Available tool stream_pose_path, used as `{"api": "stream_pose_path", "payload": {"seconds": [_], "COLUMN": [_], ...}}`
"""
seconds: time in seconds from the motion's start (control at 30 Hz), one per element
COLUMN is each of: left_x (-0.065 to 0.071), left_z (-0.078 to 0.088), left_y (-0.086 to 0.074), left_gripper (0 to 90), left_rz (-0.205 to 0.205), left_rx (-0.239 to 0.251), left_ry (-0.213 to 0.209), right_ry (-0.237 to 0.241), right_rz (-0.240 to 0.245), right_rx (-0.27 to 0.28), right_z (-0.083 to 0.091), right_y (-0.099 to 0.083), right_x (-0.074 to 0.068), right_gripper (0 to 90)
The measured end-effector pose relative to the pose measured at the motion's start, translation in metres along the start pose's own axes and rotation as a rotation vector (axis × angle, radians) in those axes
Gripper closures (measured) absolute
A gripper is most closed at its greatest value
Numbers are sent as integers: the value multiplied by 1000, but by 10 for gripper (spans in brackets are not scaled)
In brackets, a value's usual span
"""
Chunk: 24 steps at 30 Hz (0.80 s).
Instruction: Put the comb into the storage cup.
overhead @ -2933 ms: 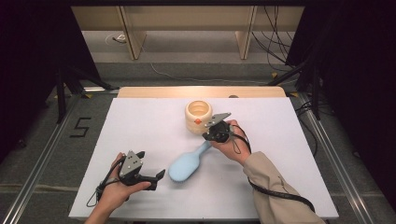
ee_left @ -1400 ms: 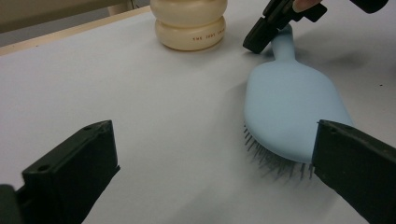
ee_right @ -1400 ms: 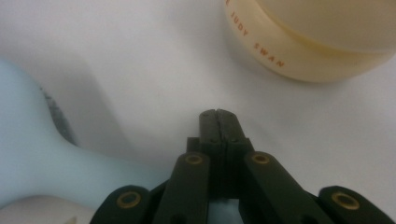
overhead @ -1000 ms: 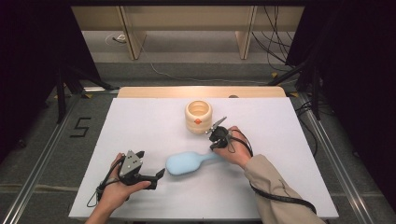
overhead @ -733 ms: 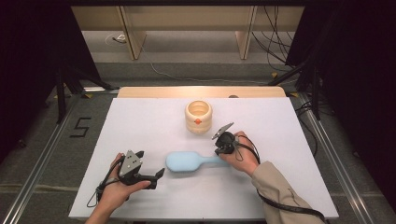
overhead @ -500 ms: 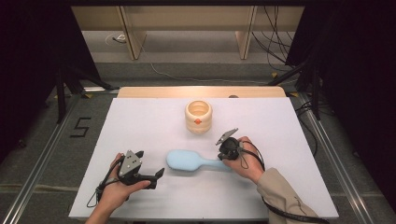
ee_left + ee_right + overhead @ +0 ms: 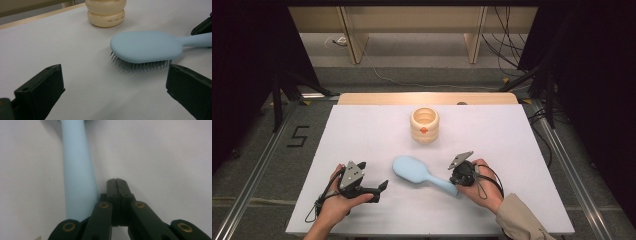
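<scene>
Hairbrushes: one, light blue [image 7: 422,173], bristles down on the white table [image 7: 522,135], between both grippers.
Jars: one, cream [image 7: 424,124], beyond it.
Left gripper [image 7: 379,187]: jaws apart, empty.
Right gripper [image 7: 116,182]: jaws closed together, empty, beside the brush handle.

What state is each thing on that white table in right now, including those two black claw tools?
Hairbrush: lying bristles down, handle beside the right gripper.
Cream jar: upright, open-topped, standing apart.
Left gripper: open, empty, facing the brush head.
Right gripper: shut on nothing, jaws alongside the handle.
Table: white top, level.
</scene>
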<state>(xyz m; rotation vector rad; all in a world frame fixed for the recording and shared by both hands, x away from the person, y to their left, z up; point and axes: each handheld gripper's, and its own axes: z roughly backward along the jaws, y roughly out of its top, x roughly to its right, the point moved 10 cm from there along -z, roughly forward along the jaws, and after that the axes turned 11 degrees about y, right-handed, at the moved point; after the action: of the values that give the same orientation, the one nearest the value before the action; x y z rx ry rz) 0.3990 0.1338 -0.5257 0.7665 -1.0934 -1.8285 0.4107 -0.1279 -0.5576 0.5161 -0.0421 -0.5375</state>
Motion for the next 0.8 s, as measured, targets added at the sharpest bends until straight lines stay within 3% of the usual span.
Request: {"api": "stream_pose_path", "payload": {"seconds": [0.43,0.8], "left_x": [0,0], "left_z": [0,0], "left_y": [0,0], "left_gripper": [10,9], "left_rz": [-1,-4], "left_rx": [0,-1], "left_ry": [0,-2], "right_ry": [30,35], "right_rz": [-3,-6], "right_rx": [-10,-20], "right_z": [3,3], "right_y": [-9,-9], "right_x": [-17,-18], "right_gripper": [900,900]}}
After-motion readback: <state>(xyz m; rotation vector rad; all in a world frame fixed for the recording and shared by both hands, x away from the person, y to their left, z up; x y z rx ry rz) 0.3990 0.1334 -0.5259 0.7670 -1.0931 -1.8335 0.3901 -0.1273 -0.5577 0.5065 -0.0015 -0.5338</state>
